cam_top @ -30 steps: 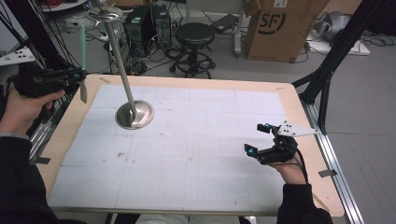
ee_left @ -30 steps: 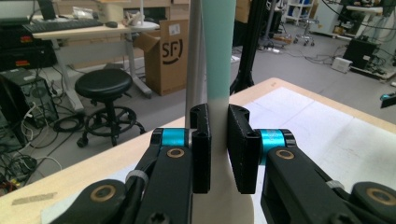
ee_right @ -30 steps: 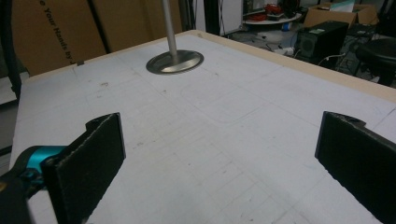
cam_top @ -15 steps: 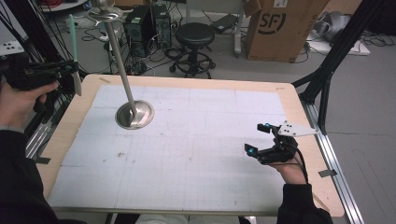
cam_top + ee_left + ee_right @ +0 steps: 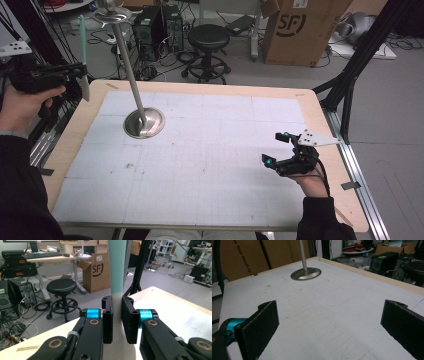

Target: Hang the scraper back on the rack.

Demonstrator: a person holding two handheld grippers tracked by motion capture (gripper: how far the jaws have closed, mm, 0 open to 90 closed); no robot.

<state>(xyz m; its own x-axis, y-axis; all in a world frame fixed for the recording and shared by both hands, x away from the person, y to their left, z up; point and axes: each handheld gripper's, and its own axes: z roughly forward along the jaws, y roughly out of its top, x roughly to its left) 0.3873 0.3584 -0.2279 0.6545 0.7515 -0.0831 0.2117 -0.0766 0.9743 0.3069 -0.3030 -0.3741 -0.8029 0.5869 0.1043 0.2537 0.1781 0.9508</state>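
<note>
A slim stick with a teal upper part (image 5: 82, 32) and a white lower part stands upright past the table's left edge. My left gripper (image 5: 75, 72) is shut on it. In the left gripper view the two black pads (image 5: 108, 322) press on the white part, and the teal part of the stick (image 5: 116, 265) rises out of the top. A metal stand has its round base (image 5: 144, 122) on the white gridded mat (image 5: 210, 165), and its pole leans up to the left. My right gripper (image 5: 275, 148) rests low at the table's right, open, jaws wide with nothing between them (image 5: 329, 322).
Beyond the far edge stand a black stool (image 5: 208, 37), a cardboard box (image 5: 300, 30) and computer towers (image 5: 160, 22). A black frame strut (image 5: 350, 80) rises by the right far corner. The stand's base (image 5: 306, 273) lies ahead of the right gripper.
My left gripper has risen slightly with the stick still upright in it. The right gripper has stayed in place.
</note>
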